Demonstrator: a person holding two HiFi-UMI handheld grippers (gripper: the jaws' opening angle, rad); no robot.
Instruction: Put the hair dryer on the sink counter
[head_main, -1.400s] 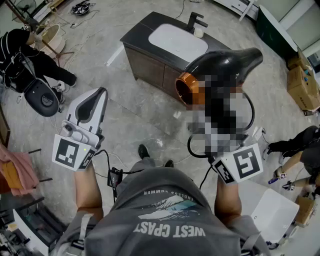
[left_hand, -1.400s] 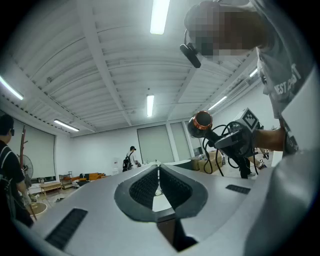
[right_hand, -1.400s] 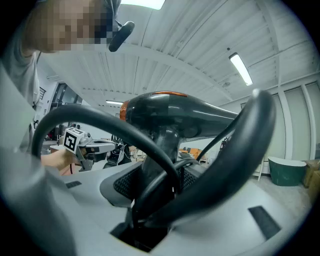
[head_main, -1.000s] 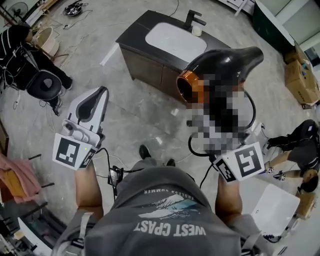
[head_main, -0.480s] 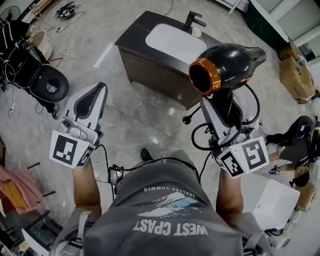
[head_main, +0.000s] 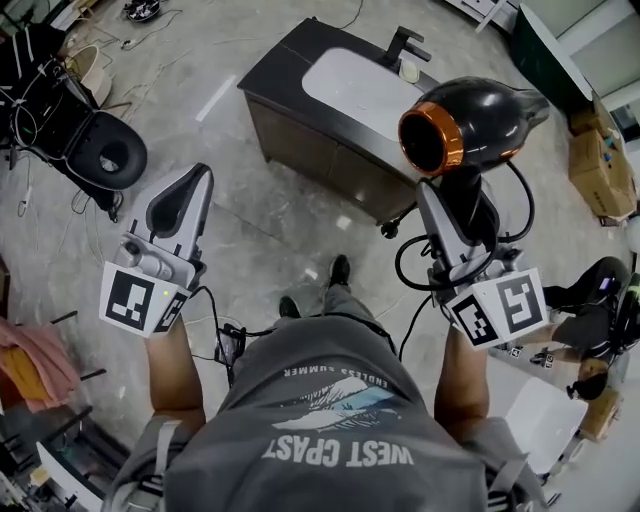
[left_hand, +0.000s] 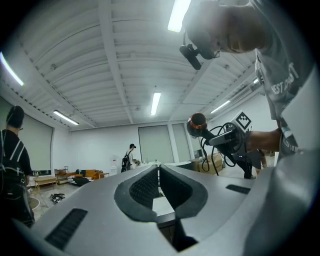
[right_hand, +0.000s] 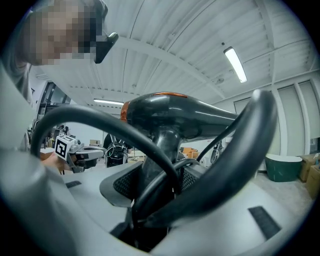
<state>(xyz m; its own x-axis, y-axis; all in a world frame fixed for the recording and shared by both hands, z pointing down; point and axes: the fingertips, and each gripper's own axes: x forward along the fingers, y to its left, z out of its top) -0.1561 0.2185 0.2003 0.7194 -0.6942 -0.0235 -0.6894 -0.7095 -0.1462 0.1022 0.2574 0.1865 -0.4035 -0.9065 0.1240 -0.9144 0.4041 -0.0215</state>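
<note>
Two grippers show in the head view, above a grey stone floor. The left gripper (head_main: 203, 178) is held out at the left with its jaws together and nothing in them. The right gripper (head_main: 455, 205) is at the right, clamped on the handle of the black hair dryer (head_main: 495, 110). The dryer is up in the air with its orange-ringed mouth turned left and toward the person. It is clear of the dark sink counter (head_main: 285, 65), which stands farther off, and its black cord (head_main: 520, 215) loops beside the handle. The counter carries a white basin (head_main: 360, 80) and a black faucet (head_main: 405, 45) at its far edge. A black toilet (head_main: 100, 155) stands at the far left and cardboard boxes (head_main: 595, 150) at the far right.

In the left gripper view, the two padded jaws meet at their tips, with only an empty hollow between them. The hair dryer is small at the right, raised in the other gripper.

In the right gripper view, the jaws grip the dryer's handle on both sides. The barrel lies across above them, and thick loops of cord cross in front.
</note>
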